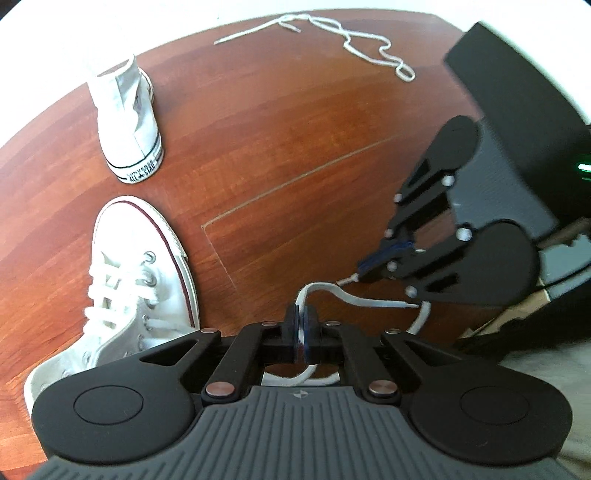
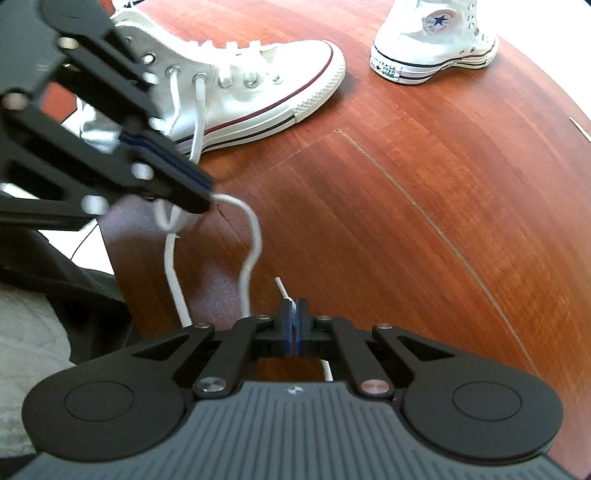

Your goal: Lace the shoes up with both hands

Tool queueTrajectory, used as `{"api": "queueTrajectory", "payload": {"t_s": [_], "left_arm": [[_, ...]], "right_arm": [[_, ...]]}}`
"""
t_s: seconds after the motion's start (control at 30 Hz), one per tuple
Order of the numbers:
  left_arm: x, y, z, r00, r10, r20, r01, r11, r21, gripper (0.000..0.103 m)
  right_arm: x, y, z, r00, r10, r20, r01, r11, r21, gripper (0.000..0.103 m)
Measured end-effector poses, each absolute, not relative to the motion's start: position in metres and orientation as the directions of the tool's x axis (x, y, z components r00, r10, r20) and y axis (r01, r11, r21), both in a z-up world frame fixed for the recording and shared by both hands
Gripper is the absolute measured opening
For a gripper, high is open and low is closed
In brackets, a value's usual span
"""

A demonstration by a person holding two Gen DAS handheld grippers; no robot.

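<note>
Grippers both pinch the lace (image 1: 373, 301) (right (image 2: 294, 314) right at its tip), any tug could slip it free

place: home room | evidence: wooden table (image 1: 295, 129), sneakers (image 2: 258, 85), pale wall (image 1: 480, 11)

The support surface is a reddish-brown wooden table (image 1: 295, 155) with a thin pale seam line (image 1: 280, 188) across its top. Ahead and left of the left gripper (image 1: 305, 325), a white high-top shoe (image 1: 140, 280), partly laced, rests on its sole. Farther ahead on the same side, a second white high-top shoe (image 1: 129, 122) stands upright with its heel toward the gripper. A loose white shoelace (image 1: 354, 48) lies in an irregular line at the far table edge, well apart from both shoes.
</note>
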State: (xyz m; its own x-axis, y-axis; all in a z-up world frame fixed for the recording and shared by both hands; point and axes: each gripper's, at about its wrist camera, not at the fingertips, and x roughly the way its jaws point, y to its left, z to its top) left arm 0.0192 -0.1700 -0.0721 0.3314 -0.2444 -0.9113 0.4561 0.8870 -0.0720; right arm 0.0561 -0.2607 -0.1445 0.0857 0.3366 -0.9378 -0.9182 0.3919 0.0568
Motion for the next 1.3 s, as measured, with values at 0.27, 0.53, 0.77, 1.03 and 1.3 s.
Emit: {"api": "queueTrajectory", "payload": {"t_s": [0.27,0.53,0.77,1.03,1.3], "left_arm": [[0.002,-0.166,-0.059,0.299,-0.288,-0.91,0.476,0.871,-0.12,0.003],[-0.007,-0.157,-0.055,0.248,-0.333,-0.91,0.466,0.864,-0.19,0.003],[-0.011,-0.149,-0.05,0.278,-0.32,-0.906,0.424,0.887,-0.183,0.003],[-0.012,-0.135,-0.041,0.323,-0.307,-0.895,0.378,0.909,-0.175,0.003],[-0.017,-0.125,-0.035,0.328,-0.327,-0.886,0.364,0.91,-0.201,0.003]], "right_arm": [[0.071,-0.258,-0.121,0.166,0.375,-0.912,-0.905,0.426,0.011,0.0],[0.102,-0.25,-0.085,0.295,0.424,-0.856,-0.884,0.461,-0.076,0.0],[0.11,-0.25,-0.075,0.251,0.422,-0.871,-0.904,0.424,-0.055,0.001],[0.086,-0.25,-0.094,0.153,0.39,-0.908,-0.928,0.373,0.004,0.003],[0.065,-0.252,-0.12,0.076,0.333,-0.94,-0.955,0.295,0.027,0.004]]}}
